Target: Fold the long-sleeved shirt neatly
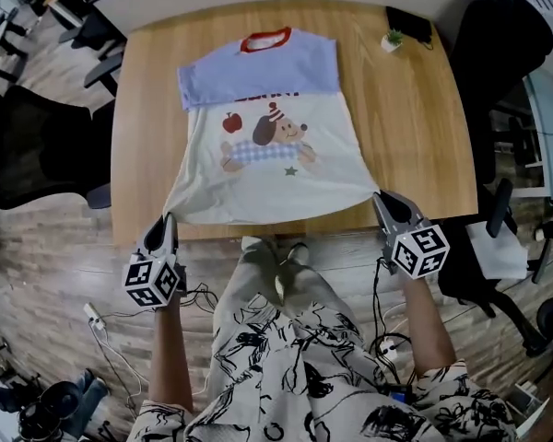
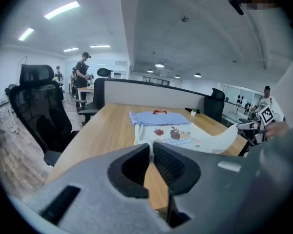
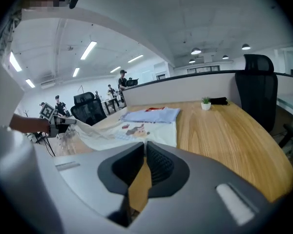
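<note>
Our left gripper (image 1: pixel 170 219) has its jaws pressed together on the near left corner of the shirt's (image 1: pixel 263 136) hem, and our right gripper (image 1: pixel 379 197) pinches the near right corner the same way. Between the two, the hem hangs stretched just past the near edge of the wooden table (image 1: pixel 405 109), with both corners lifted off the wood. The rest of the shirt lies flat, print side up: cream body with a dog and an apple, a blue band across the top, and the red collar (image 1: pixel 265 40) pointing away from us. A small potted plant (image 1: pixel 393 40) stands at the far right corner, well apart from the shirt.
</note>
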Demonstrator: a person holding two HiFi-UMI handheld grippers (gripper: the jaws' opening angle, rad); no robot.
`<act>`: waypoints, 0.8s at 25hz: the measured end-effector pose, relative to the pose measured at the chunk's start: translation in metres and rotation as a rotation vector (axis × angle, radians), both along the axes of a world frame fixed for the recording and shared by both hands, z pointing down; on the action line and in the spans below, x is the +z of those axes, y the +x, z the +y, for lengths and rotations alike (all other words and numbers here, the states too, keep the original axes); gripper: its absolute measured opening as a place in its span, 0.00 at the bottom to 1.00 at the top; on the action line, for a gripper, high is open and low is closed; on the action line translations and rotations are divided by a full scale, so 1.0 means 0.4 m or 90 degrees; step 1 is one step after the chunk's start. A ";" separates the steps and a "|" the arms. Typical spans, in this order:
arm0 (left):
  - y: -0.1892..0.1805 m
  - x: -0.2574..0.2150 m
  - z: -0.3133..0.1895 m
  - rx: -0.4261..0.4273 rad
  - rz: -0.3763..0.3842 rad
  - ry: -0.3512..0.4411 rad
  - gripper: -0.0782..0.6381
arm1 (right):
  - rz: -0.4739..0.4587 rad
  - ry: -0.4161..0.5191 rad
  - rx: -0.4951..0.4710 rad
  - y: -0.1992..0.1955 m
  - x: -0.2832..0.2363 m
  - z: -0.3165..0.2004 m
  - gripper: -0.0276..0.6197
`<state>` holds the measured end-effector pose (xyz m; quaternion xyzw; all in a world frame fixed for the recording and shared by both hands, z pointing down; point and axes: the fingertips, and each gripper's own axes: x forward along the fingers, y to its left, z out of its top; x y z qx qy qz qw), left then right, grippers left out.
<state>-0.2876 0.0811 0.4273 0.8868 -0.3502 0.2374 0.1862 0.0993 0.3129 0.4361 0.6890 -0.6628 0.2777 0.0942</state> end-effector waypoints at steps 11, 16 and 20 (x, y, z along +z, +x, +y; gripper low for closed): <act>0.173 -0.251 -0.281 0.049 0.043 0.068 0.15 | 0.021 0.080 0.017 0.177 -0.222 -0.264 0.09; 0.242 -0.272 -0.409 0.055 0.042 0.081 0.15 | 0.033 0.083 0.025 0.242 -0.262 -0.381 0.09; 0.293 -0.268 -0.496 0.061 0.050 0.072 0.15 | 0.039 0.080 0.035 0.295 -0.276 -0.467 0.09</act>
